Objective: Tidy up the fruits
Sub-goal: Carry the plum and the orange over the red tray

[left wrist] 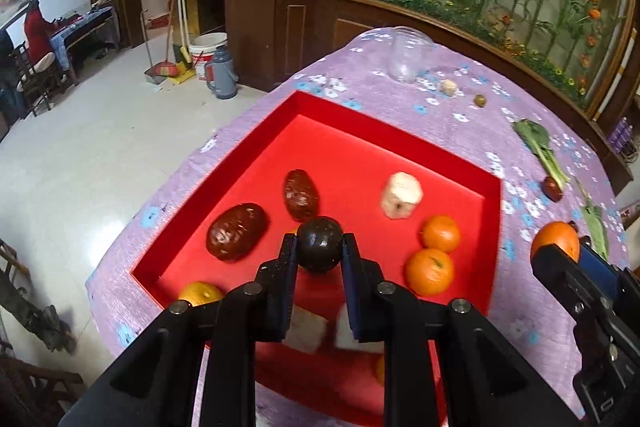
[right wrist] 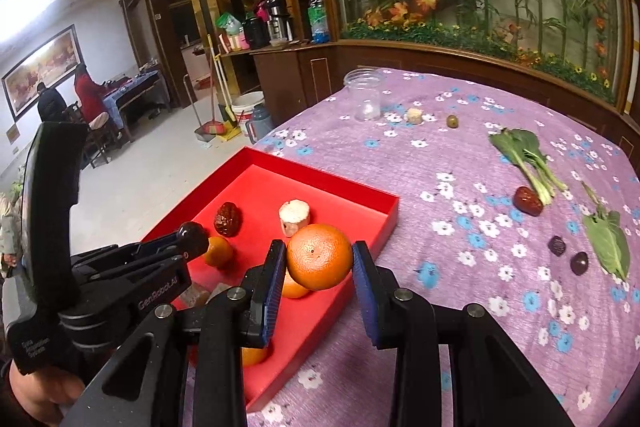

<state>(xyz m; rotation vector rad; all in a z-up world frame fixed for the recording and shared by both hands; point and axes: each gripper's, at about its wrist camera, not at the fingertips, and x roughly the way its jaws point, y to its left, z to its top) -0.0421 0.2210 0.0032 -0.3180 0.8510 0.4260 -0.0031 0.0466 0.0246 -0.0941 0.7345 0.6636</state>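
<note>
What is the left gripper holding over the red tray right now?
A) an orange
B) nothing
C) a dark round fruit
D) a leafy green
C: in the left wrist view, the left gripper is shut on a dark round fruit above the red tray; the orange sits in the right gripper.

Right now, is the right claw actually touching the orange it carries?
Touching. The right wrist view shows the right claw with both blue pads pressed against the sides of the orange, no gap on either side, holding it above the red tray's edge.
</note>
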